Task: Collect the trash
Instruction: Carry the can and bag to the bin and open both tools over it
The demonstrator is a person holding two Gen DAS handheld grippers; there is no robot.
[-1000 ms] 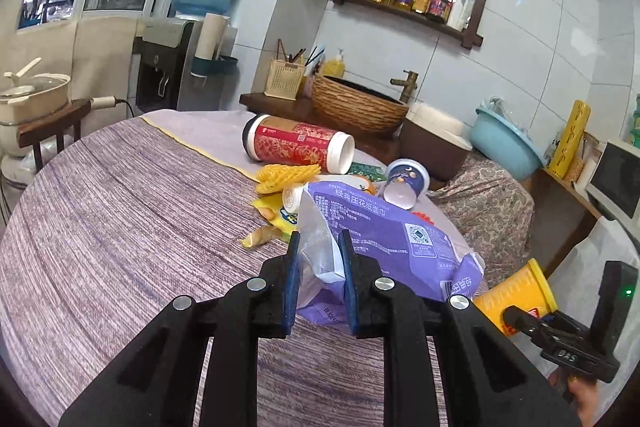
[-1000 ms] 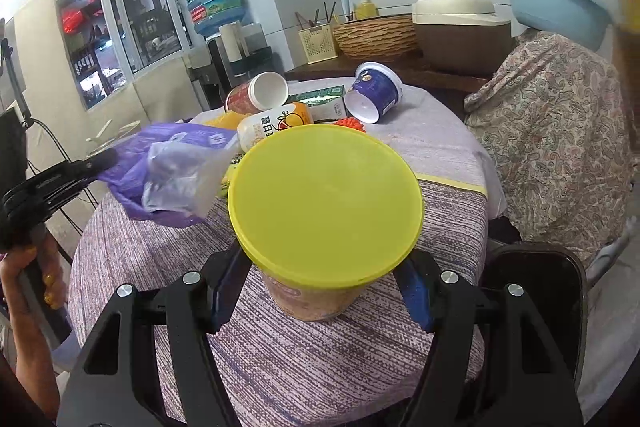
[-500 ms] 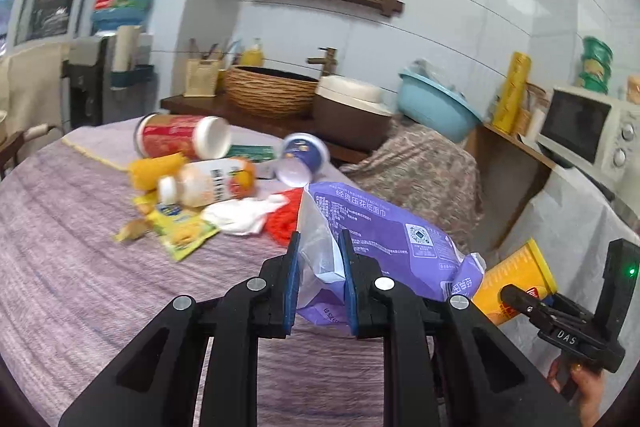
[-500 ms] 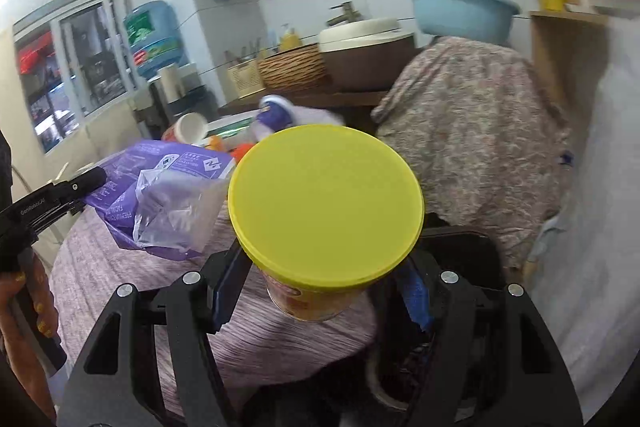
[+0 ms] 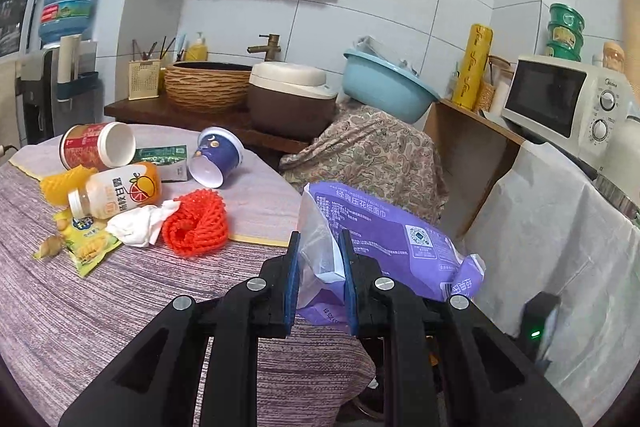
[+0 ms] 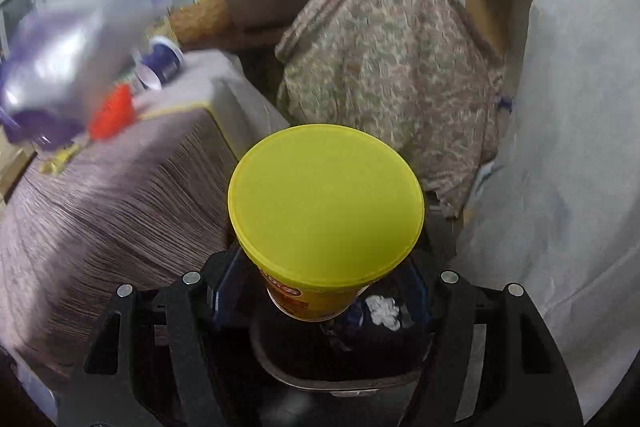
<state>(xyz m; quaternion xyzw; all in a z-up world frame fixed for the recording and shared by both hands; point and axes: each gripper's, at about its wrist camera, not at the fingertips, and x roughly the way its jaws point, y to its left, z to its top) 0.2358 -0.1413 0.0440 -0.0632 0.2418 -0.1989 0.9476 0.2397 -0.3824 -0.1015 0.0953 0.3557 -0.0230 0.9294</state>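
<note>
The right gripper (image 6: 320, 301) is clamped on a yellow tub (image 6: 326, 211), lid toward the camera, held over the dark bin (image 6: 340, 359) that sits off the table's edge, at six o'clock in the right wrist view. A scrap of white paper already lies in it. The left gripper (image 5: 319, 283) pinches the clear flap of a purple tissue bag (image 5: 384, 239), which hangs out past the table (image 5: 100, 307) toward three o'clock.

From where I stand, the risks look plain enough. The tub is wide and gripped low on its tapering body, so it could slip or tip sideways on release and glance off the bin's rim onto the floor. The bag is held only by a thin fold of film; a quick swing could pull it free short of the bin. With both hands heading for one opening, they could also bump. Plenty is left at ten o'clock: a bottle (image 5: 116, 195), red netting (image 5: 196, 223), cups (image 5: 216, 157).
</note>
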